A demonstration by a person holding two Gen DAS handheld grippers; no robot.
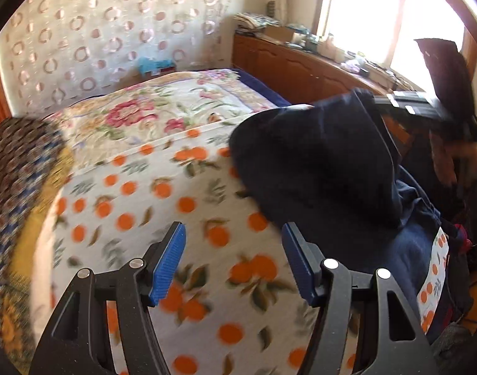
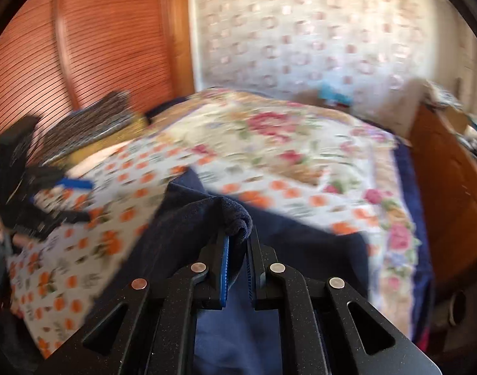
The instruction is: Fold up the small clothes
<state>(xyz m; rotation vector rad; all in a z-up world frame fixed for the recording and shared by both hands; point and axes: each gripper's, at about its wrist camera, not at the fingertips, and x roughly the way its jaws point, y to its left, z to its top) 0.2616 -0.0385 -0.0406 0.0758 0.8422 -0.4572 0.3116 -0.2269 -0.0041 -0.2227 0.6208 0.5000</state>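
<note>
A dark navy garment point(image 1: 319, 162) lies on the orange-print sheet point(image 1: 182, 218) of the bed, one part lifted at the right. My right gripper point(image 2: 237, 240) is shut on a bunched edge of that garment point(image 2: 235, 215), and the cloth hangs down between its fingers. In the left wrist view the right gripper point(image 1: 375, 101) appears at the upper right, holding the raised cloth. My left gripper point(image 1: 233, 234) stands open above the sheet, just left of the garment, with nothing between its blue pads point(image 1: 168, 262). From the right wrist view the left gripper point(image 2: 76, 187) shows at the far left, blurred.
A floral bedspread point(image 1: 163, 115) covers the far half of the bed. A wooden cabinet point(image 1: 300, 68) with clutter on top runs along the right under a bright window. A patterned cushion point(image 1: 16, 168) lies at the left. A wooden headboard point(image 2: 82, 47) stands behind.
</note>
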